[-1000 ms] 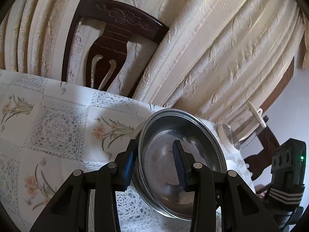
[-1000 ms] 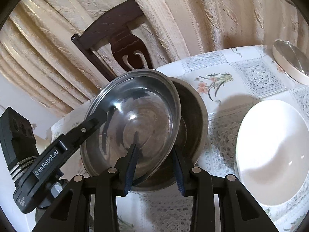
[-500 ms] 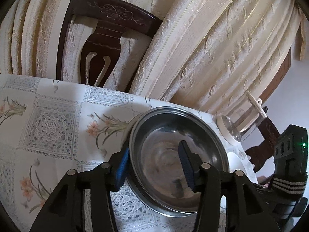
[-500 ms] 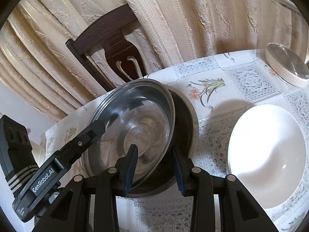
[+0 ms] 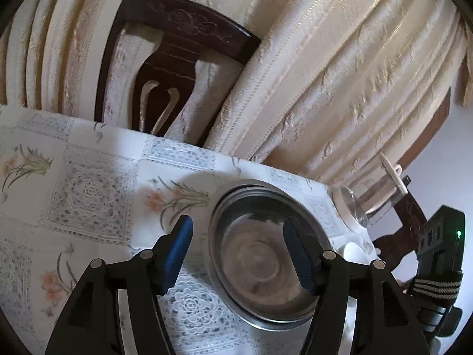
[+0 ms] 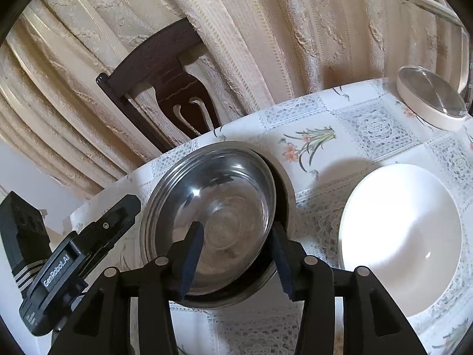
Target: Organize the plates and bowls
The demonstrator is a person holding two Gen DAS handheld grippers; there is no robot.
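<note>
left wrist: left gripper (image 5: 241,251) open over steel bowl (image 5: 266,269)

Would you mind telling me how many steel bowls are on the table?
2: the upper steel bowl sits tilted inside the lower steel bowl, beside the white bowl. More could be hidden beneath.

Steel bowl (image 6: 212,219) nested in larger bowl (image 6: 282,183); plate (image 6: 399,236) right.
</note>
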